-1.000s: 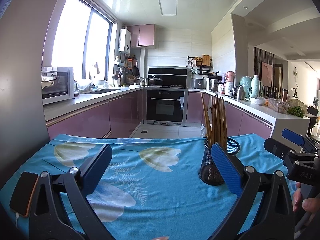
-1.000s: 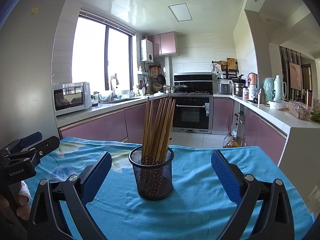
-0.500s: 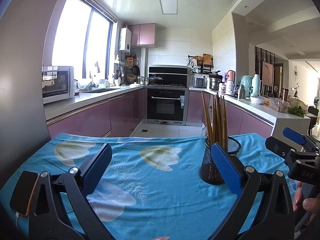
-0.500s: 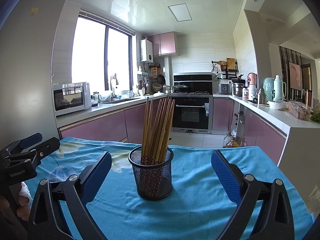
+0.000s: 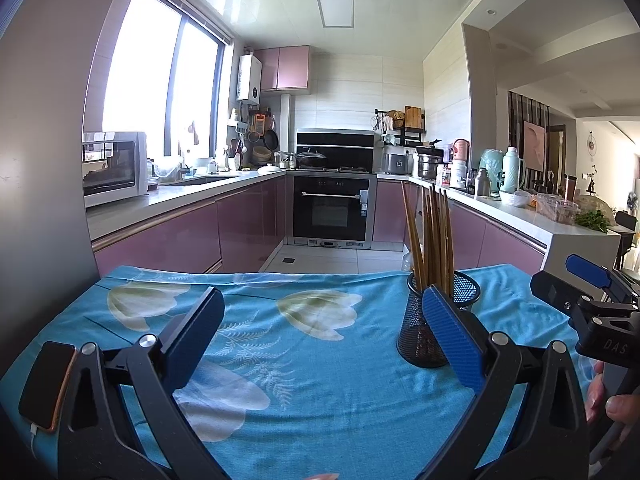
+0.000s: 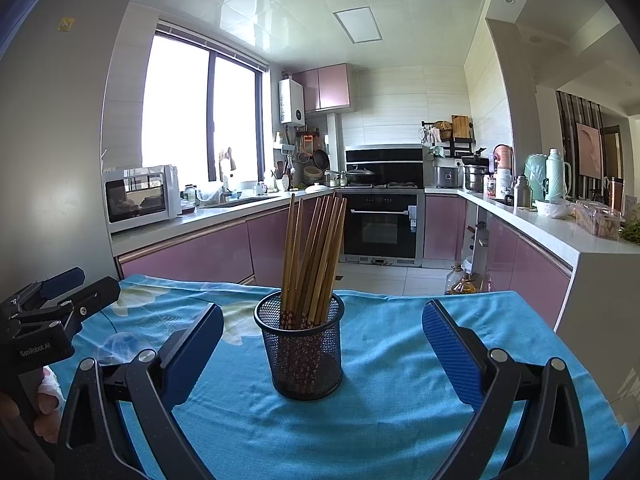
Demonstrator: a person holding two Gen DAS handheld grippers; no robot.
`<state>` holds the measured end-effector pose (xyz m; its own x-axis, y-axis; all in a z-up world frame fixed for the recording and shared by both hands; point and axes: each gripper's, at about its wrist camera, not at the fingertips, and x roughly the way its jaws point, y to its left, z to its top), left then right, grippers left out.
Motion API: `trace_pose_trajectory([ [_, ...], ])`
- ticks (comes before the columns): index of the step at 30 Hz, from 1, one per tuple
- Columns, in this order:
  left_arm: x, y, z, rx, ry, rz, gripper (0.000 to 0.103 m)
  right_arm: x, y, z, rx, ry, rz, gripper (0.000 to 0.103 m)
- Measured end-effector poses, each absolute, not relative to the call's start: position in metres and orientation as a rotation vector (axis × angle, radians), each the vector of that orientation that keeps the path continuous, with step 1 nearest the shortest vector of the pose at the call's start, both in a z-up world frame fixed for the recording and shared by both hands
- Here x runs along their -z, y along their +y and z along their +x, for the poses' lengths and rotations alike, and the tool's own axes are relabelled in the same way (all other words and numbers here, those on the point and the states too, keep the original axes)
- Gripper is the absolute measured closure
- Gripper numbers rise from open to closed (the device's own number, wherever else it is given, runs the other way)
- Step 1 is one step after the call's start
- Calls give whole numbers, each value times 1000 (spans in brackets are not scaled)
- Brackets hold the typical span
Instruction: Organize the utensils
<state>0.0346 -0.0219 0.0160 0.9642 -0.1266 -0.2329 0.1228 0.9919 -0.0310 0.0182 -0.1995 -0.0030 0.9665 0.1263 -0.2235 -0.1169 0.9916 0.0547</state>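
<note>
A black mesh cup [image 6: 306,354] stands upright on the blue flowered tablecloth [image 6: 384,408], with several wooden chopsticks [image 6: 314,256] standing in it. My right gripper [image 6: 322,348] is open and empty, its fingers on either side of the cup and a little short of it. In the left wrist view the cup [image 5: 420,340] is partly behind the right finger. My left gripper [image 5: 322,332] is open and empty over the cloth, left of the cup. Each gripper shows at the edge of the other's view.
A phone [image 5: 46,386] on a cable lies at the table's left edge. Beyond the table are pink kitchen cabinets [image 5: 180,240], an oven [image 5: 332,210] and a counter [image 5: 560,232] with bottles on the right. A grey fridge wall [image 5: 36,160] stands at left.
Almost nothing has changed. Both grippers stay open and nearly still. The cup sits very slightly further right in the left wrist view.
</note>
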Motion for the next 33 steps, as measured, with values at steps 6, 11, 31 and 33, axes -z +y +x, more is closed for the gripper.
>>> trace_pose_trajectory([
  [6,-16,-22,35,127,238,-17,5,4,-200,18,-122,227,40,7],
  [11,-13,-23,35,126,243,-19,5,4,-201,18,-121,226,45,7],
  [31,-12,-23,36,127,246,-18,5,4,-200,18,-120,228,44,7],
  [33,-11,-23,36,129,247,-19,5,4,-200,18,-119,227,43,7],
])
